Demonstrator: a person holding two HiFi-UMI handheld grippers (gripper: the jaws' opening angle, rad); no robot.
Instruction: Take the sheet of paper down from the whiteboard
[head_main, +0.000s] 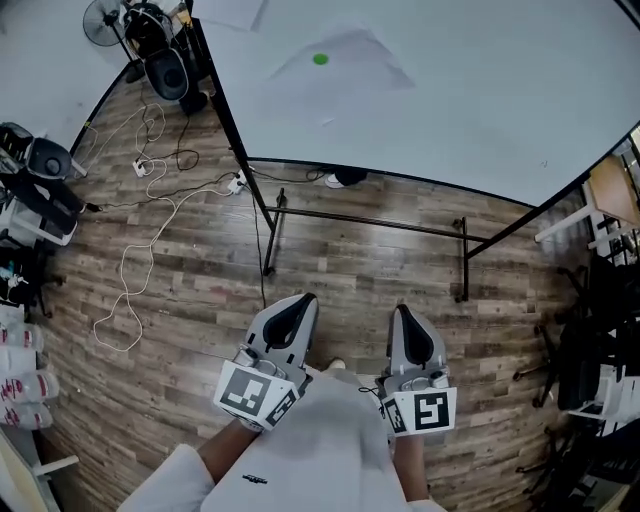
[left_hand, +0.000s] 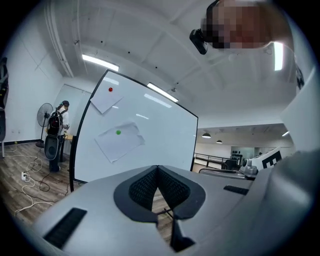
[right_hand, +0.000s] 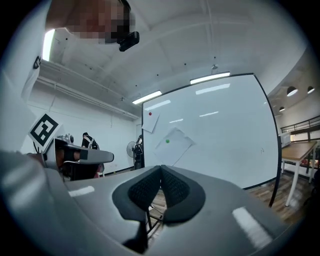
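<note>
Paper sheets two, magnets two, whiteboard one

Whiteboard: white, black frame; sheet of paper white, green magnet. Floor: brown wood-grain planks. Left gripper and right gripper: grey shells, black pads, black-and-white square markers.

glossy whiteboard, paper sheet, wood-plank floor
</note>
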